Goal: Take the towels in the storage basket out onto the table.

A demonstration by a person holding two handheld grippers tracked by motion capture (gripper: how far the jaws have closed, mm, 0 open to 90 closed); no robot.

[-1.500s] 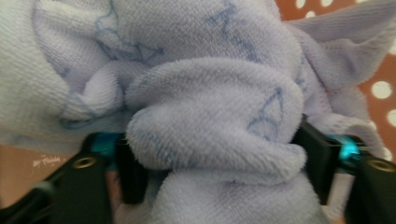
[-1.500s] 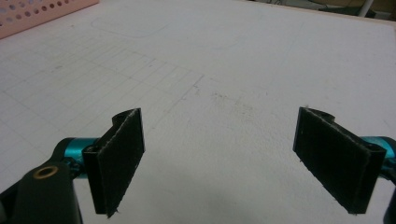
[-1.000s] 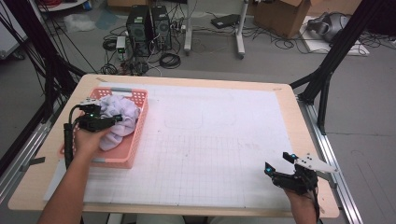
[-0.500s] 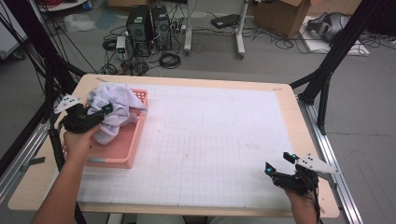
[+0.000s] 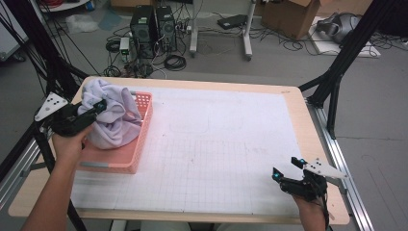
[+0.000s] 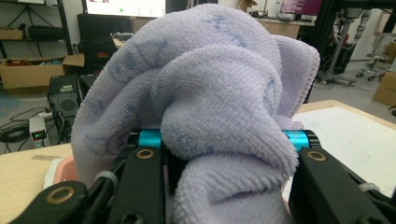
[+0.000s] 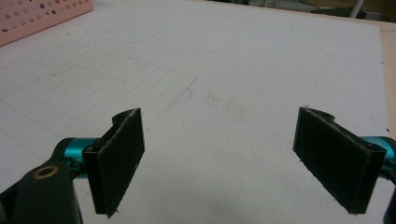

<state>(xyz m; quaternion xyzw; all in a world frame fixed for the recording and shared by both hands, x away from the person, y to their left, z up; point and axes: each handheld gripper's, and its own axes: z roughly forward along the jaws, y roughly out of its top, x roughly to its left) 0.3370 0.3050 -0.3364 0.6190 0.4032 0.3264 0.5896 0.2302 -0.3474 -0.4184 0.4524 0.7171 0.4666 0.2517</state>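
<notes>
Towel (image 5: 111, 115) lifted above basket (image 5: 139, 139) since earlier frame; left gripper (image 5: 98, 107) fingers clamped on soft, limp bunched folds; right gripper (image 5: 287, 168) fingers apart.

My left gripper (image 5: 94, 108) rises out of the pink perforated plastic basket (image 5: 139, 144), lifting the crumpled lavender terry towel (image 5: 113, 120) clamped in its jaws, so the cloth now hangs higher above the basket's floor.

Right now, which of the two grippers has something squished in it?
The left gripper, over the pink basket, is shut on the lilac towel. The right gripper near the table's front edge is open, holding nothing.
</notes>
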